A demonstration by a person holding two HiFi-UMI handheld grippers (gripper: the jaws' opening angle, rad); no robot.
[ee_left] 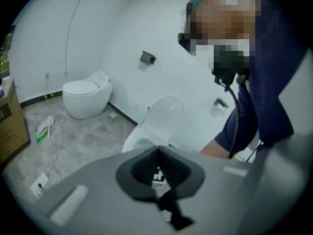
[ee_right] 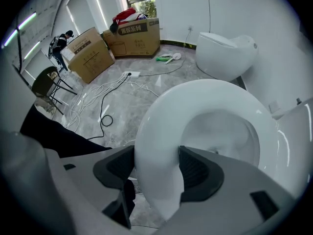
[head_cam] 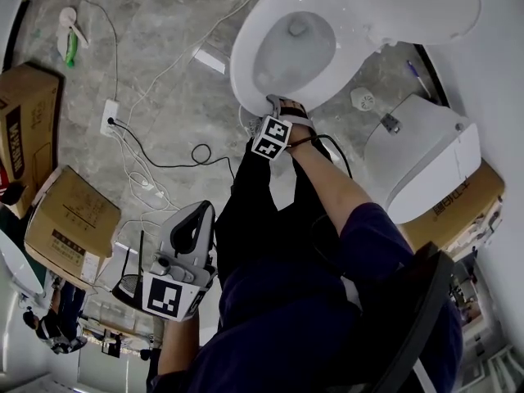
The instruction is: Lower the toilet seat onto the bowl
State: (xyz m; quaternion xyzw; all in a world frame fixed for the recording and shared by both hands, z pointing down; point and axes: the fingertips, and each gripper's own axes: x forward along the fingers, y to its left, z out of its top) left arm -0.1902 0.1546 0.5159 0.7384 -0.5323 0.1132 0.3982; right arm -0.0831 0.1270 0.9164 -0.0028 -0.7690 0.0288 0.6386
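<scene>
Grippers: two, one in each hand.
Right gripper (ee_right: 157, 169): far centre in the head view, at the near front edge of the toilet; jaws part-way apart and clamped on the seat ring, one pad against each side of it.
Left gripper (head_cam: 201, 214): near left, close to the person's body, well apart from the toilet; jaws closed tip to tip, nothing between them.
Marker cubes: two counted in the head view, one on each gripper.
Toilet seat (head_cam: 244, 64): one; white ring lying over the bowl, about level. Contact with the bowl rim not resolvable.
Bowl (head_cam: 296, 43): one; white, interior visible through the seat ring.
Lid (head_cam: 409, 6): one; raised, on the far right side of the seat.
Second toilet (ee_right: 225, 53): one; white, standing far off against the wall, well apart from the seat.
White unit (head_cam: 430, 158): one; right of the toilet, resting on a cardboard box. Kind unclear.
Cardboard boxes: three counted in the head view. Two at left (head_cam: 24, 117) (head_cam: 70, 219), one at right (head_cam: 454, 207) under the white unit.
Power strip (head_cam: 109, 117): one; white, on the floor left of the toilet, with cables running from it.
Brush (head_cam: 70, 39): one; green and white, lying on the floor at far left.
</scene>
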